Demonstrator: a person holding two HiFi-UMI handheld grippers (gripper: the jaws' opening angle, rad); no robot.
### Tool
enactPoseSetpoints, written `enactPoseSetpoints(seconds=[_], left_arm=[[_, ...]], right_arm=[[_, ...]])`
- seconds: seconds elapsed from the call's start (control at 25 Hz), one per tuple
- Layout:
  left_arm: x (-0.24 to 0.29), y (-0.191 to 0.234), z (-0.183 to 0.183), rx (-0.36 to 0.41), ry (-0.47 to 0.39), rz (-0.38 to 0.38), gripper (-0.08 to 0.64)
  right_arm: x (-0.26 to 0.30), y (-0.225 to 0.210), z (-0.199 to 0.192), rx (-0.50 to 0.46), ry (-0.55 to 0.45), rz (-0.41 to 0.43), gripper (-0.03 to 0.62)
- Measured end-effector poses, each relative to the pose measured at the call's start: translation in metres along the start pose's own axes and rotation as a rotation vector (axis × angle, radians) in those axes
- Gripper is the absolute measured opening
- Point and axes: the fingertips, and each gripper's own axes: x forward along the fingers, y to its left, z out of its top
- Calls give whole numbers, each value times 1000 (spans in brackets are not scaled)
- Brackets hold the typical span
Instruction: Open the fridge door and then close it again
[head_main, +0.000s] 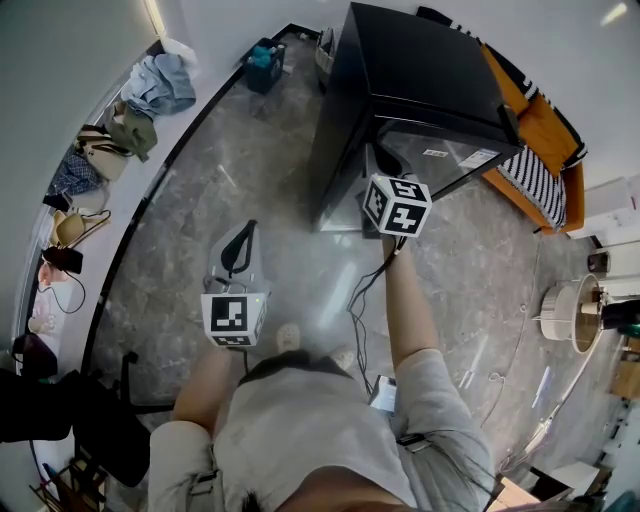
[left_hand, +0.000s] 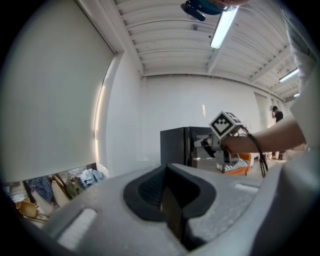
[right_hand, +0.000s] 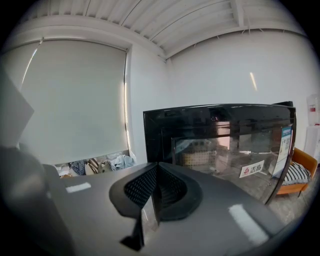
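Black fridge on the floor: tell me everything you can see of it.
The black box-shaped fridge is small and glossy, standing upright on the grey polished floor beside an orange seat. Its front door is dark reflective glass bearing a white sticker and a blue-and-white label near one edge. The right gripper, jaws together and empty, is close in front of the door; whether it touches cannot be told.

Head view steeply down; gripper views level, fridge (head_main: 420, 85) shared.
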Motion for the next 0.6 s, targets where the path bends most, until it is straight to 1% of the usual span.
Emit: enactPoseSetpoints(seconds=[0.24,0.6], left_arm=[[3,-7,3,-1,-7,-22,3],[10,-46,16,4,-36,-95,3]], right_arm=[[-13,6,5,-12,-23,22,2],[-76,-1,-2,-24,-60,22,2]])
